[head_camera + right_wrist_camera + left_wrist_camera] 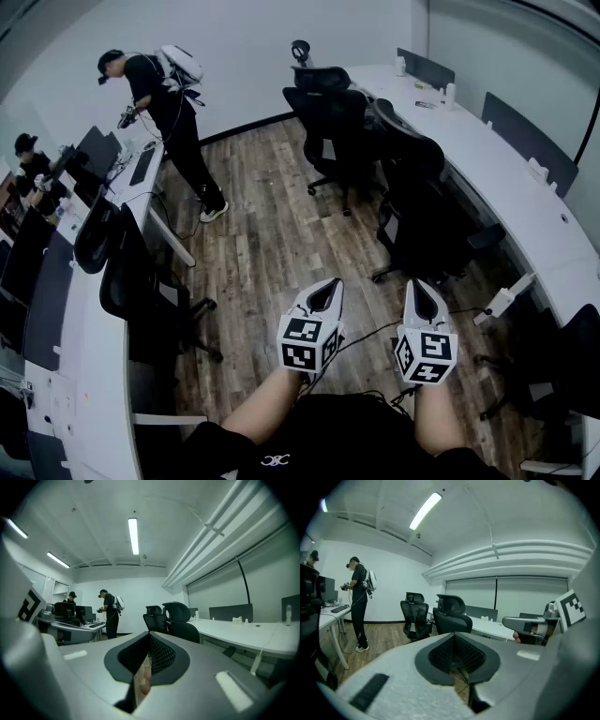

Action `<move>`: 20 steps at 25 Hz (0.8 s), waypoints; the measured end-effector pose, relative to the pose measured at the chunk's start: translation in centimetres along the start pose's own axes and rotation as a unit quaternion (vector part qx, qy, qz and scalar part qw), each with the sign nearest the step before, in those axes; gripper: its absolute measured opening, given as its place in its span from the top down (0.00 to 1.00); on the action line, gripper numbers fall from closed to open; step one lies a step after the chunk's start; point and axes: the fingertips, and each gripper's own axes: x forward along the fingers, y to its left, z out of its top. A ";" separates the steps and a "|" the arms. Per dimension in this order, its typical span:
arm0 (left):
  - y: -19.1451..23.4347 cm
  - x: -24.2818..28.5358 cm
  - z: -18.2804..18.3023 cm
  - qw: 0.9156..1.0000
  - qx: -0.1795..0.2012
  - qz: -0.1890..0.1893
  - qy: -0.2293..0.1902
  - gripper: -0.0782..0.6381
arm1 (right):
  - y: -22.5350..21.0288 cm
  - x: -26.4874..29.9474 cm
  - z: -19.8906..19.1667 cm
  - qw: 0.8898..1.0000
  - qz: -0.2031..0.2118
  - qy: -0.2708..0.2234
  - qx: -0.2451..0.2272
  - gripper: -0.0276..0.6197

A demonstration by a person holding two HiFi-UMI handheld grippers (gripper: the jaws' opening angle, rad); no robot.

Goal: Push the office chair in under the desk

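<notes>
Room: two long white benches curve down either side of a wood floor (pixel 272 234). The right bench (pixel 525 178) has several black chairs standing out from it. The nearest office chair (pixel 417 202) sits clear of its edge, ahead of the operator. It's prob. the one meant, though the left bench (pixel 89 314) also has a chair (pixel 131 277) beside it.

Both tools hang low over the operator's lap. The left tool (pixel 324 296) has its jaws together w/ nothing between; the right tool (pixel 424 300) is the same, closed & empty.

To do it well: jaws closed, both tips on the backrest either side of centre. Push level & slow so the castors roll straight and the seat goes under w/o an armrest catching the bench edge.
</notes>
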 end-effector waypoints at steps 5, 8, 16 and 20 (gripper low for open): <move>0.0 -0.2 0.0 1.000 0.009 0.001 0.001 0.88 | 0.3 -0.1 0.1 1.000 -0.002 -0.007 0.008 0.95; -0.2 -0.4 -0.3 1.000 0.016 0.001 0.007 0.88 | 0.4 -0.3 -0.1 1.000 0.001 -0.007 0.020 0.95; 1.6 -0.4 -0.9 1.000 0.011 0.013 0.018 0.88 | 1.4 1.0 -0.9 1.000 0.011 0.006 0.020 0.95; 2.9 1.2 -0.7 1.000 0.008 0.012 0.014 0.88 | 0.8 2.6 -0.9 1.000 0.003 0.005 0.016 0.95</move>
